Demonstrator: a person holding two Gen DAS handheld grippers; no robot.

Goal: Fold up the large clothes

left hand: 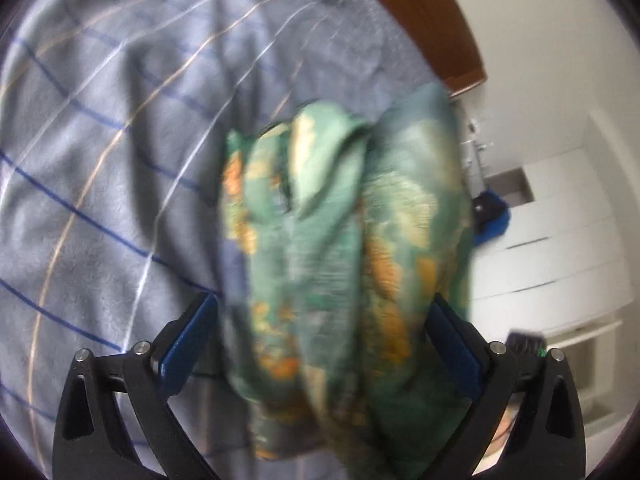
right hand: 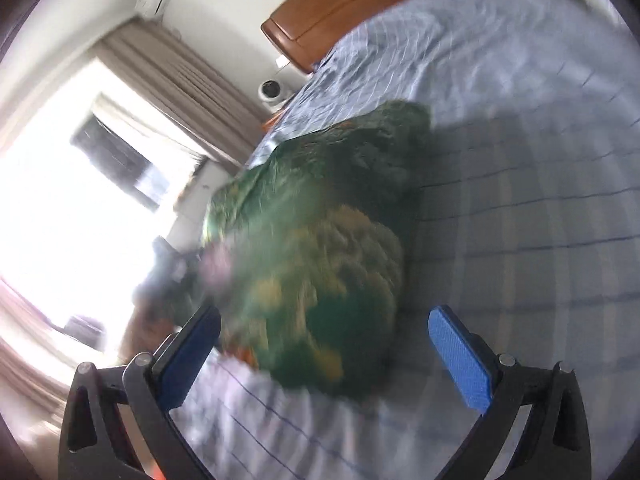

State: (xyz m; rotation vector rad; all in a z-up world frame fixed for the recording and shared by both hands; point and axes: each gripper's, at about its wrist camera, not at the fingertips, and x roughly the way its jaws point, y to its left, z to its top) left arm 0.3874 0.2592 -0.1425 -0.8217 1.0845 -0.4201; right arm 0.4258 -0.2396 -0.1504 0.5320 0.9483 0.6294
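Over the bed [left hand: 100,160], the green floral garment [left hand: 344,248] is bunched up in a thick wad between the pads of the left hand-held gripper [left hand: 320,344]. It fills the whole gap, and the fingers stand fairly wide, so I honestly can't tell if it's really clamped or just draped through. The right hand-held gripper [right hand: 324,352] has its jaws apart, with the garment [right hand: 320,248] sitting in a lump just ahead of it, near the left pad but not pinched as far as I can see.

What could go wrong, my guess: both views are smeared with motion, so things look to be moving fast, and a wad that thick can slip out of the pads or drag extra layers along. Grab a lump instead of an edge and you fold a crumpled ball, not a flat shirt. The checked sheet is wrinkly too, so the cloth may snag or pull it up.

Room-wise: a wooden headboard [right hand: 344,4], curtains [right hand: 172,92] by a very bright window [right hand: 60,200] that blows out that side of the right view, and white drawers [left hand: 560,248] off to the side.
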